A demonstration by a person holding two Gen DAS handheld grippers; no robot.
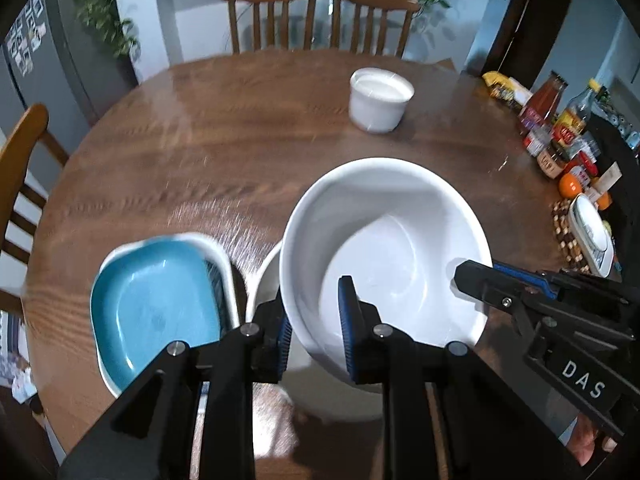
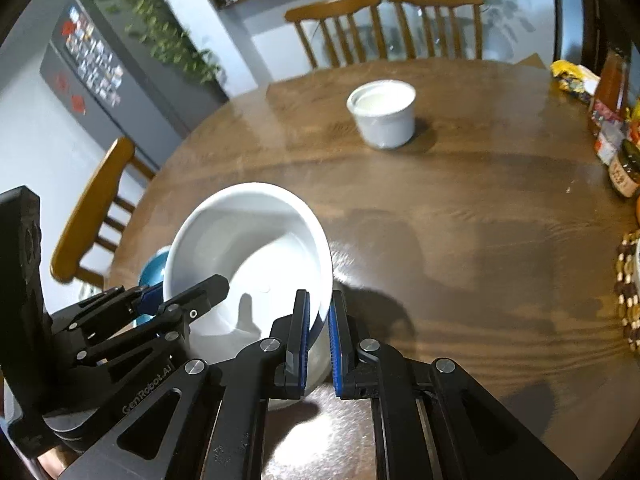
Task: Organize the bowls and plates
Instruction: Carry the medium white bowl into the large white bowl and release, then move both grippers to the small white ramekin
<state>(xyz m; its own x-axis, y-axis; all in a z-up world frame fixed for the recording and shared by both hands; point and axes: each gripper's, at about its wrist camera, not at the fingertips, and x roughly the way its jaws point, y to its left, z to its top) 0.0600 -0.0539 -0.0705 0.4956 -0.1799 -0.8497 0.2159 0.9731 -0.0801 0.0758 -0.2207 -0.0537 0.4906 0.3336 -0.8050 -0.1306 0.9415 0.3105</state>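
Currently both grippers, left (image 1: pixel 314 330) and right (image 2: pixel 319 340), clamp opposite rims of the bowl (image 1: pixel 384 248), frame centre. Looks glazed, heavy, slick, breakable; rim pinch is right.

The middle of the table (image 2: pixel 460 208) lies bare, giving open passage between the near edge and the small white pot (image 2: pixel 382 114) standing alone toward the far side. The right edge is crowded with bottles and jars (image 1: pixel 560 128). The near left is blocked by a blue dish (image 1: pixel 156 304), just beside the large white bowl (image 1: pixel 384 240) clamped by both tongs.
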